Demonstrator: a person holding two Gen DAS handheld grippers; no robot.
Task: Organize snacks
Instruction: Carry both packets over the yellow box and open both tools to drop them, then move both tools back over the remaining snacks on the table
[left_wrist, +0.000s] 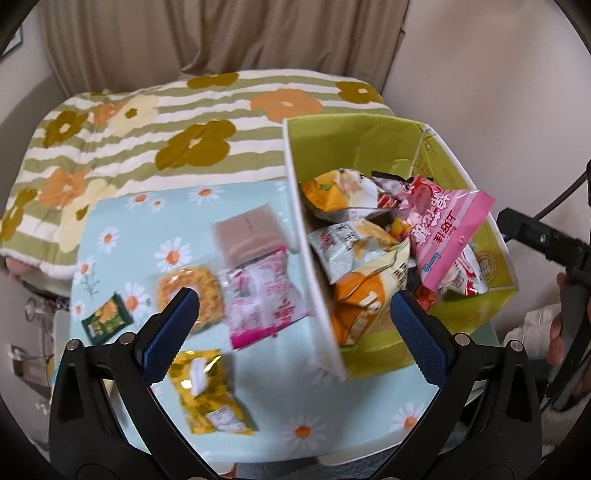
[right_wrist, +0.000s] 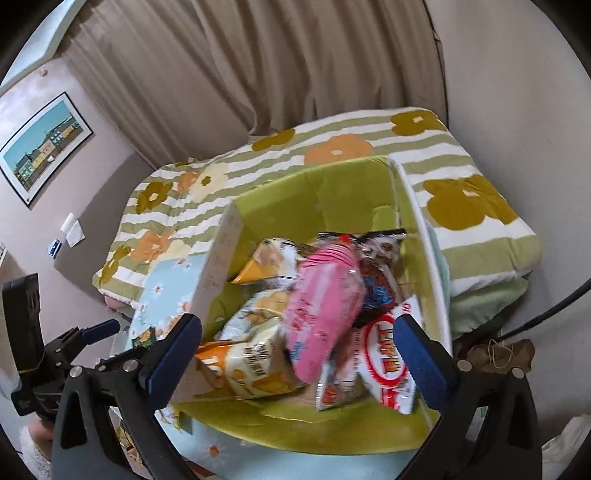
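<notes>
A green-lined cardboard box sits on the daisy tablecloth and holds several snack bags, with a pink bag on top. The box and pink bag also show in the right wrist view. Loose snacks lie left of the box: a brown pack, a pink-white pack, a round noodle cake, a small dark green pack and a yellow bag. My left gripper is open and empty above the box's left wall. My right gripper is open and empty above the box.
The daisy tablecloth covers a small table beside a bed with a flowered striped quilt. Beige curtains hang behind. A framed picture hangs on the left wall. The left gripper's body shows at the right wrist view's left edge.
</notes>
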